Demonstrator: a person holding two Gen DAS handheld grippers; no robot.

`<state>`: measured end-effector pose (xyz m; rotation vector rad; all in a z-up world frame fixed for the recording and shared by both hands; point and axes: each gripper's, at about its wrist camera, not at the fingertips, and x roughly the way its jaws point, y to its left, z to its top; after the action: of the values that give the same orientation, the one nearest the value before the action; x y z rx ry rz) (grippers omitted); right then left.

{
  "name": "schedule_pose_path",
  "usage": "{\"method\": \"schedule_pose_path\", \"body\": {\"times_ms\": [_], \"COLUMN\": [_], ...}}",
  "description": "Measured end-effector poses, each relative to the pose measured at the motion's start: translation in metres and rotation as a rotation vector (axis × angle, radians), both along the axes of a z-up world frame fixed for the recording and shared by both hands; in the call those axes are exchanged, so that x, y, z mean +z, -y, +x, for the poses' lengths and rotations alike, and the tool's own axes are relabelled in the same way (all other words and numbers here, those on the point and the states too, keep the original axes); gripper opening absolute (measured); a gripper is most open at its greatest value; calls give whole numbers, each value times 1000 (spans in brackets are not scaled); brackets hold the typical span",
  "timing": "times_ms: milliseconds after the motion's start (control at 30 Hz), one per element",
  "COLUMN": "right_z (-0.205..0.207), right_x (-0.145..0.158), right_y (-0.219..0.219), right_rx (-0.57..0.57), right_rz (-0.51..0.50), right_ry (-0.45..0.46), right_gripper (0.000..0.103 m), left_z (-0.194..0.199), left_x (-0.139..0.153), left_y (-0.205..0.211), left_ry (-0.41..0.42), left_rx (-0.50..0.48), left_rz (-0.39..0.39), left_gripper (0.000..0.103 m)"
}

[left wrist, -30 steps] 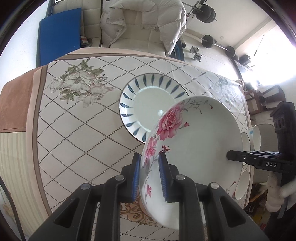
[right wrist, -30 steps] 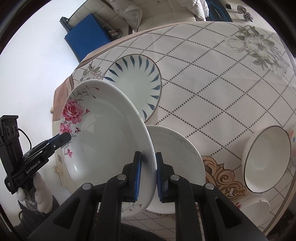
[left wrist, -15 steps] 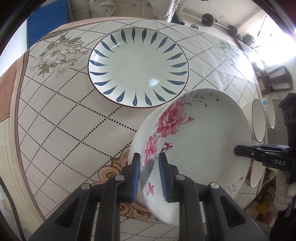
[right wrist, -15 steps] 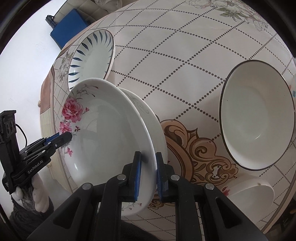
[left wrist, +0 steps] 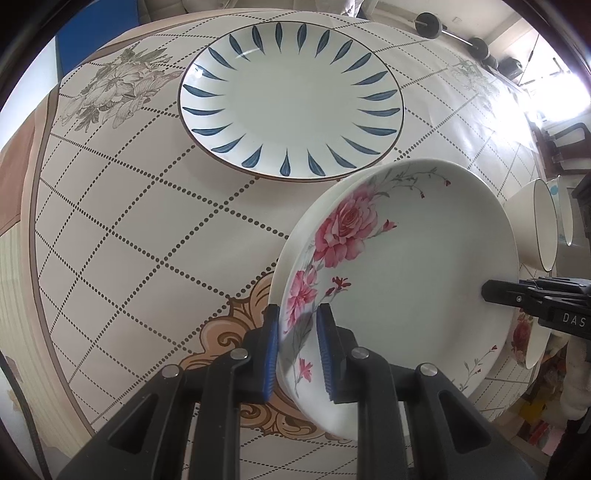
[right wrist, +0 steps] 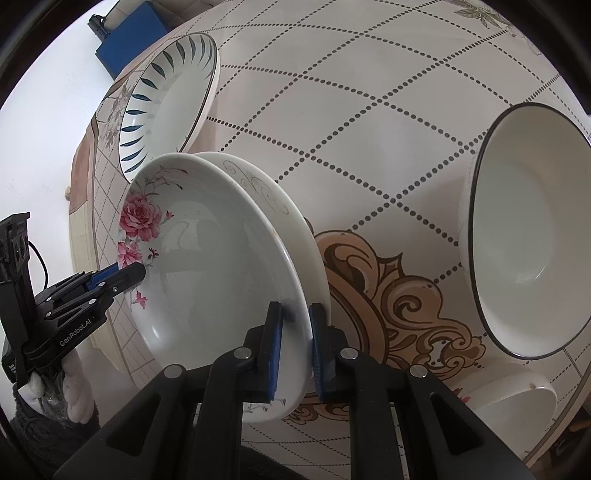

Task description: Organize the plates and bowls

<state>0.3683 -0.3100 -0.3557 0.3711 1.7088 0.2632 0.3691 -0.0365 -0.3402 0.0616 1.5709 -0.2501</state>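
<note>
Both grippers hold one white rose-patterned plate (left wrist: 399,280) by opposite rims. My left gripper (left wrist: 295,347) is shut on its near rim, and my right gripper (right wrist: 295,343) is shut on the other rim (right wrist: 207,273). The rose plate sits just above a second white plate with a gold scroll pattern (right wrist: 273,206), nearly nested in it. A blue-petal plate (left wrist: 291,99) lies on the table beyond; it also shows in the right wrist view (right wrist: 170,92).
A black-rimmed white bowl (right wrist: 532,258) stands to the right of the plates, with a smaller flowered white bowl (right wrist: 506,391) near the table's edge. The tablecloth (left wrist: 129,221) has a dotted diamond pattern. Dumbbells (left wrist: 428,26) lie on the floor beyond.
Both grippers have carried the rose plate down and forward over the table, from above the gold-scroll plate to almost resting in it. The table now looks much closer.
</note>
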Motion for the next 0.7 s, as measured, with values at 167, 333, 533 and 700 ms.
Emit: {"method": "schedule_pose_path", "body": {"times_ms": [167, 333, 533, 700], "right_z": [4, 9, 10, 11], "right_x": [-4, -3, 3, 19], "right_y": [-12, -22, -32, -38], "right_rx": [-7, -5, 33, 53], "right_rz": [-31, -69, -124, -191], "right_ry": [-30, -34, -42, -29], "right_gripper": [16, 20, 22, 38], "left_z": [-2, 0, 7, 3], "left_x": [-5, -4, -2, 6], "left_y": [8, 16, 15, 8], "left_ry": [-9, -25, -36, -36], "left_rx": [-8, -1, -5, 16], "left_rz": [82, 95, 105, 107], "left_gripper": [17, 17, 17, 18]}}
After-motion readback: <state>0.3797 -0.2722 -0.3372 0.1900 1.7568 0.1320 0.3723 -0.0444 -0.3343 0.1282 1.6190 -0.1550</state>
